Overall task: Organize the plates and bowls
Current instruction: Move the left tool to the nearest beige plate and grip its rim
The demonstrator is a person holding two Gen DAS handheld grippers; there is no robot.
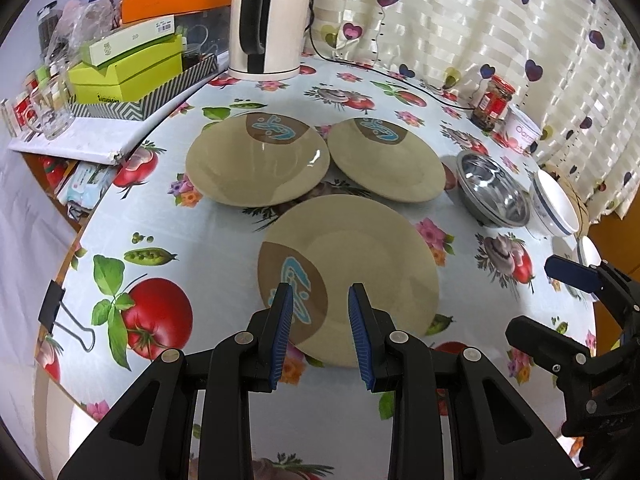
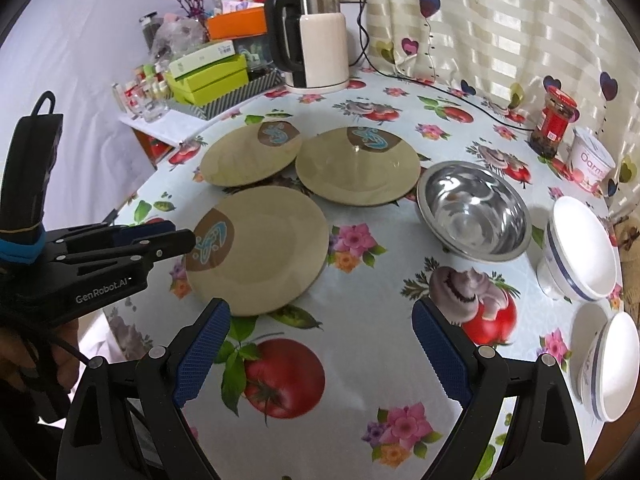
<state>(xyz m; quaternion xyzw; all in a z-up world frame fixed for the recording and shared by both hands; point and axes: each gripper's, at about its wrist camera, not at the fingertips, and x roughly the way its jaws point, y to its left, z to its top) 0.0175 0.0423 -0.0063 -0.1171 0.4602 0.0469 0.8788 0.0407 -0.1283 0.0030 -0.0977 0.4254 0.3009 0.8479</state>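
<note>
Your left gripper (image 1: 320, 332) hangs over the near edge of the nearest tan plate (image 1: 360, 272), its blue-padded jaws spread apart with nothing pinched between them; whether the pads touch the plate's rim cannot be told from the left wrist view. Your right gripper (image 2: 320, 356) hovers over bare flowered tablecloth (image 2: 360, 380), jaws spread wide and empty, with that same plate just beyond its left pad. Two more tan plates sit on the worktop beyond it: the far-left plate (image 1: 256, 160) and the far-right plate (image 1: 388, 164), their rims close together or touching at the far side. To the right of the plates stands a steel bowl (image 2: 474, 210), and further right a stack of white bowls with blue bands (image 2: 580, 250), with another white bowl stack (image 2: 612, 368) nearer you at the right edge. A kettle (image 2: 316, 36), a red-lidded jar (image 2: 554, 122) and a tub (image 2: 592, 160) stand along the far side.
</note>
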